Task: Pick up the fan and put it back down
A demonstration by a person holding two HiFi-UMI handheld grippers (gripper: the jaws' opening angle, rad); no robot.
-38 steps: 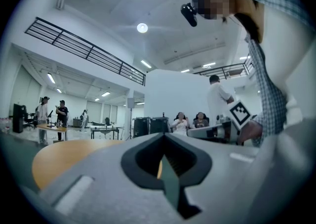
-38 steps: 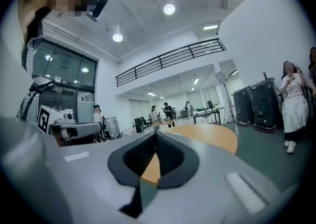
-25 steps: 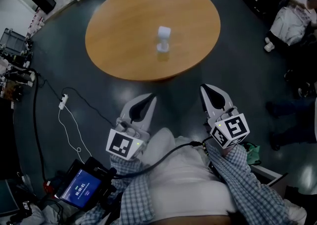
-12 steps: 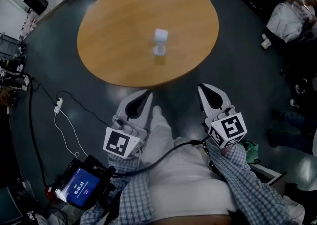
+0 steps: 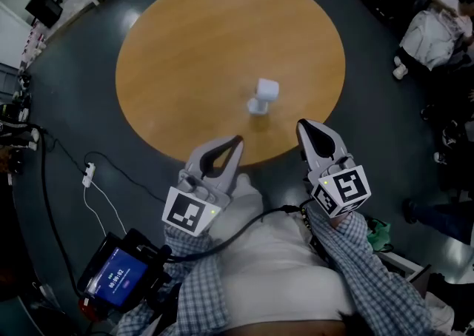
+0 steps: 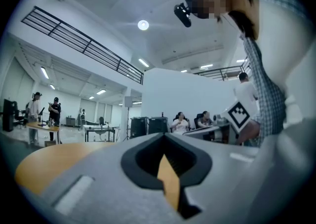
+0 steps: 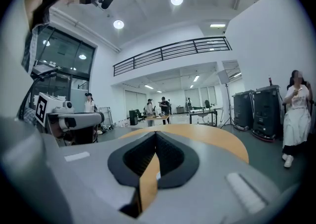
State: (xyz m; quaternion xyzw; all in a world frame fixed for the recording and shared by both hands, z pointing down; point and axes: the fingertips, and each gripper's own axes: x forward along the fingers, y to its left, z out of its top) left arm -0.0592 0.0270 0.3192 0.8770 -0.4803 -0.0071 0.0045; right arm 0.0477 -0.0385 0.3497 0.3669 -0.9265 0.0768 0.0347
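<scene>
A small white fan (image 5: 264, 96) stands upright on the round wooden table (image 5: 185, 46), toward its near right part. My left gripper (image 5: 235, 140) hovers over the table's near edge, left of and below the fan, with its jaws together and nothing in them. My right gripper (image 5: 304, 126) is just right of the fan and short of it, likewise shut and empty. In the left gripper view the gripper (image 6: 164, 136) shows its tips meeting, with the tabletop (image 6: 54, 161) beyond. The right gripper view shows that gripper (image 7: 156, 135) shut, with the table (image 7: 212, 139) ahead.
A white power strip with its cable (image 5: 89, 173) lies on the dark floor to the left, and a tablet (image 5: 118, 277) hangs at the person's side. White bundles (image 5: 437, 31) sit at the far right. A person in white (image 7: 295, 114) stands right of the table.
Both grippers have moved forward from the floor in front of the table to its near edge. The fan now appears much closer to them and has not been touched.
</scene>
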